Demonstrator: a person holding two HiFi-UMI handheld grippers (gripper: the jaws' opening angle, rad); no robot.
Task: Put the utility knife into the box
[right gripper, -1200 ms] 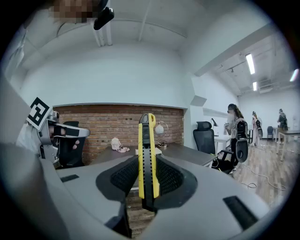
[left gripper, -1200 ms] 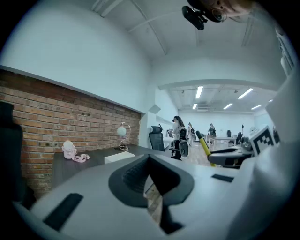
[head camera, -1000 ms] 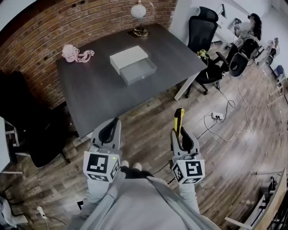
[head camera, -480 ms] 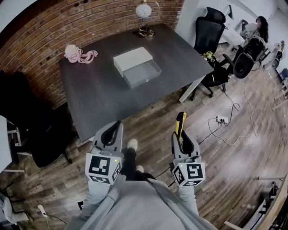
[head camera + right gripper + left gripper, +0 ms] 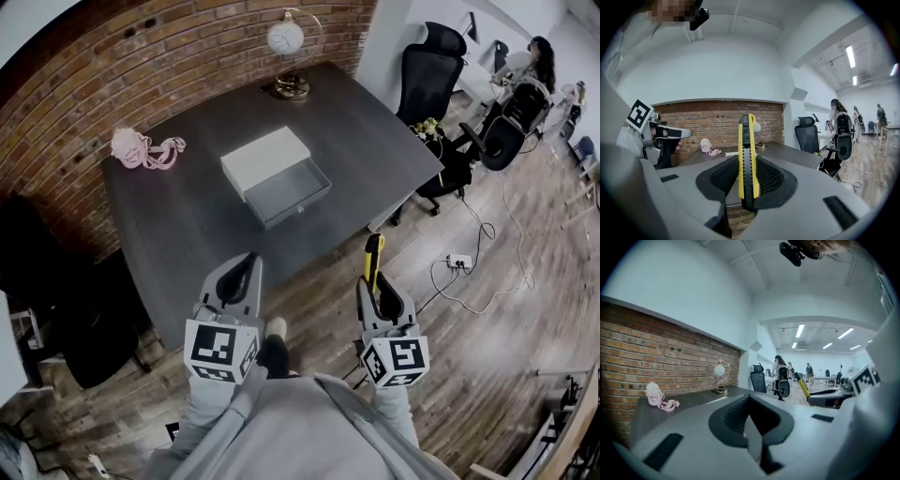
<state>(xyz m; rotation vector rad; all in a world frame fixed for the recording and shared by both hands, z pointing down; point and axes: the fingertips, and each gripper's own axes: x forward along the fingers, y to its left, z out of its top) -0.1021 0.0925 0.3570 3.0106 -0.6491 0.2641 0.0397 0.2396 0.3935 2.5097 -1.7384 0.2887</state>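
Right gripper (image 5: pixel 375 281) (image 5: pixel 746 180): jaws pinching the utility knife (image 5: pixel 373 255) (image 5: pixel 746 150) by its lower body. The yellow-and-black handle stands upright between the pads and sticks out well past the jaw tips. Left gripper (image 5: pixel 246 267) (image 5: pixel 752 430): jaws pressed together, nothing between them. Both grippers are held side by side off the desk's (image 5: pixel 187 225) near edge, over the wooden floor (image 5: pixel 487 337). The knife tip is close to that edge, on the near-right-corner side, and isn't over the desktop. The box (image 5: pixel 267 159) is white and sits roughly mid-desk. Its grey drawer (image 5: pixel 289 192) is pulled open toward the near-right side, and it looks empty from the head view. Knife and box are well apart. Other items on the desk: a globe lamp (image 5: pixel 286 42) (image 5: pixel 720 371) at the far edge, and a pink strapped item (image 5: pixel 141 148) (image 5: pixel 655 394) (image 5: pixel 707 146) near the far-left corner, against the brick wall (image 5: pixel 141 66). Black office chairs (image 5: pixel 429 70) stand off the desk's right end. A person (image 5: pixel 536 56) is seated further back in the room.
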